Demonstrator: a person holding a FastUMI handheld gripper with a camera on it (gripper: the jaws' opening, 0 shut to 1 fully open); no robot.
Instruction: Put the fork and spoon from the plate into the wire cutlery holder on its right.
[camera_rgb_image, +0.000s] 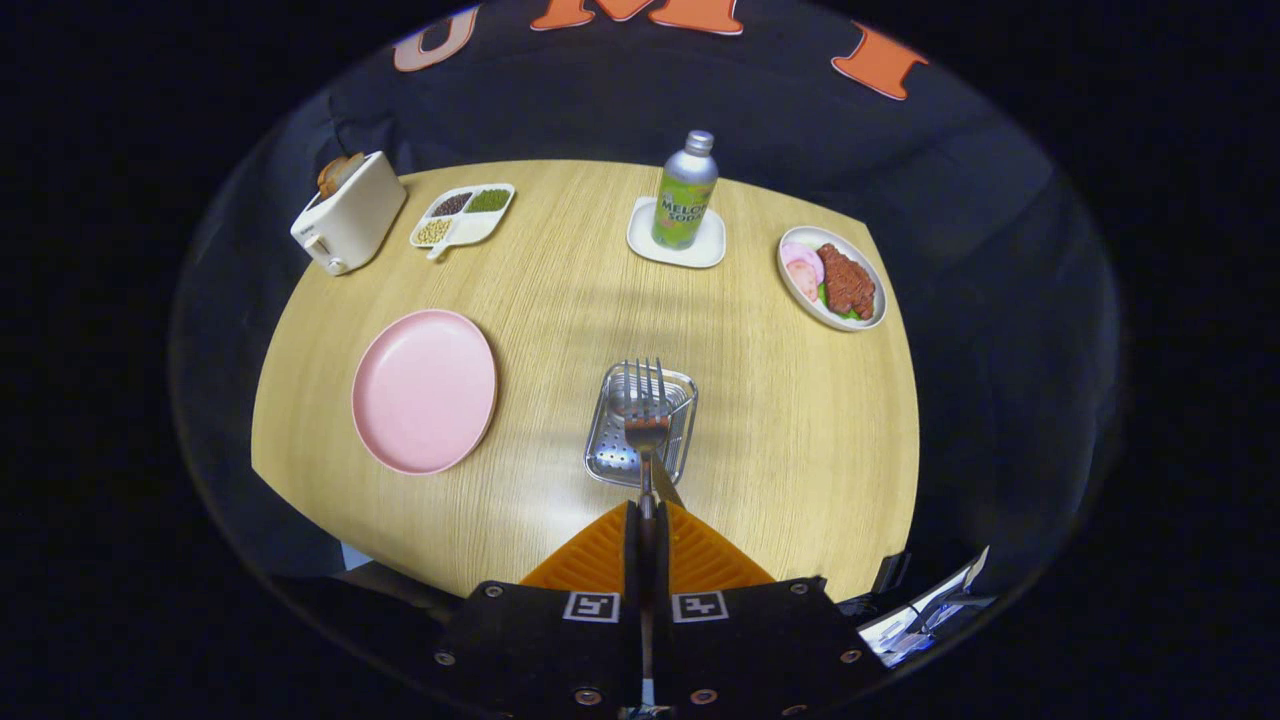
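Plate (424, 390) lies left of the wire holder (640, 425) (bottle (685, 190) and toaster (348, 212) beyond).

Pale wooden table (560, 290) — black cloth wall (600, 90) behind.

a staged dining setup inside a recording booth, with dark cloth hung behind a wooden surface (800, 430). a toaster (348, 213), a soda bottle (685, 190) and a plate of food (832, 278) mimic a home meal.

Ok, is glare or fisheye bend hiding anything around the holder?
Gripper view: the table edges bow from the lens; the middle stays sharp. The tongs, shut on the fork, cast a soft shadow by the wire cutlery holder. Mild glints on its metal; nothing washed out.
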